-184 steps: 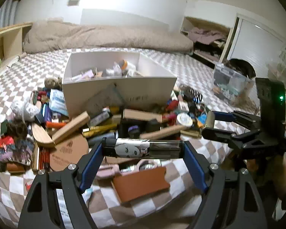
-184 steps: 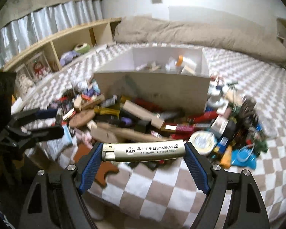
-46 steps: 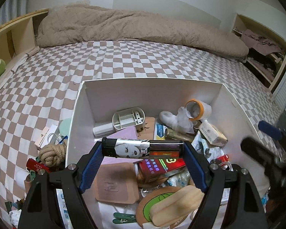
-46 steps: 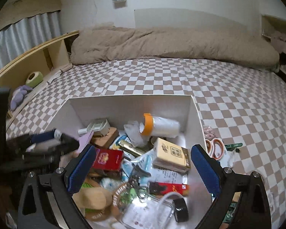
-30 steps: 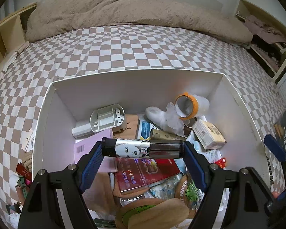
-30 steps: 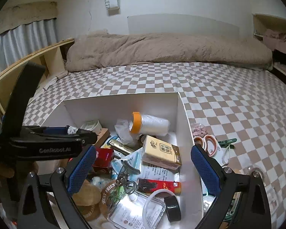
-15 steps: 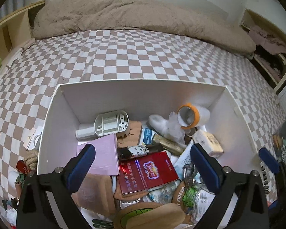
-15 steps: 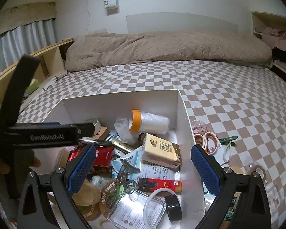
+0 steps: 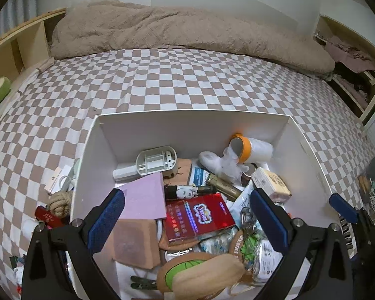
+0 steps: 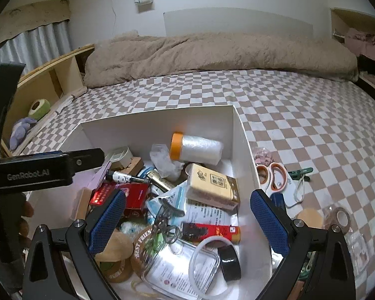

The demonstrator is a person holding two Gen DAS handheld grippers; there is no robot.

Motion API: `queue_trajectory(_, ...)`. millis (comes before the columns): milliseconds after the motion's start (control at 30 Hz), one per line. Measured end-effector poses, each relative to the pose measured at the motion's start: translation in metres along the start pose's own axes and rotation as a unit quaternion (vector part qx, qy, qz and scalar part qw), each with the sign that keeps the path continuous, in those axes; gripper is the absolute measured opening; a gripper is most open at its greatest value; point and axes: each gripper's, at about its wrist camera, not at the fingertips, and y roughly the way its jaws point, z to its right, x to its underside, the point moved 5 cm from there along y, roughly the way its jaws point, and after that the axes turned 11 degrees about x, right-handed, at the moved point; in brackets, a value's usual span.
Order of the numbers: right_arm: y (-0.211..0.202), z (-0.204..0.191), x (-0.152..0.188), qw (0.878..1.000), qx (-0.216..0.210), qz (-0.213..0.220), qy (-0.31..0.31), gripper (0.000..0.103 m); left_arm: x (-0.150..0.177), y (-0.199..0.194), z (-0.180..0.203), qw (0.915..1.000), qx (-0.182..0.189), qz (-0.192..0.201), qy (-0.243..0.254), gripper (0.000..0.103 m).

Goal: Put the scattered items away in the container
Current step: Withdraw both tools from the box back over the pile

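A white box (image 9: 187, 127) stands on the checkered bed and holds several items. My left gripper (image 9: 187, 217) is open and empty above the box. A black lighter with a face print (image 9: 187, 191) lies in the box between a pink card (image 9: 145, 200) and a red packet (image 9: 198, 217); it also shows in the right wrist view (image 10: 123, 177). My right gripper (image 10: 186, 217) is open and empty over the box's right half (image 10: 240, 130). The left gripper's body (image 10: 45, 168) reaches in from the left in the right wrist view.
Orange-handled scissors (image 10: 275, 177), a green clip (image 10: 300, 171) and tape rolls (image 10: 340, 216) lie on the bed right of the box. A rope knot (image 9: 60, 201) and white items (image 9: 60, 178) lie left of it. A brown duvet (image 9: 187, 35) lies behind.
The left gripper carried the lighter over the box, then opened; the lighter dropped into the box. The right gripper let go of its silver lighter earlier and stays open.
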Motion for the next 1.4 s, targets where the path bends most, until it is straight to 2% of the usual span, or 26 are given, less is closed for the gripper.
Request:
queue_trajectory(467,-0.05,0.002,-0.009,0.999,0.014,0.03,-0.028,0.1,0.027,-0.046,0.0,0.9994,0.016,0.031,-0.003,0.101)
queue_trajectory(800,-0.084,0.01,0.003,0.998,0.011,0.046,-0.03,0.099,0.049,-0.093,0.005,0.996,-0.007,0.079,0.041,0.101)
queue_trajectory(1000,-0.102,0.02,0.011,0.998,0.009,0.055,-0.027,0.1,0.068,-0.124,0.017,0.9915,-0.002,0.105,0.077,0.101)
queue_trajectory(1200,-0.119,0.029,0.021,0.998,0.009,0.062,-0.024,0.1,0.083,-0.15,0.026,0.9873,0.001,0.131,0.09,0.101)
queue_trajectory(1400,-0.138,0.038,0.03,0.997,0.008,0.071,-0.023,0.1,0.096,-0.164,0.03,0.9854,-0.002,0.137,0.102,0.101)
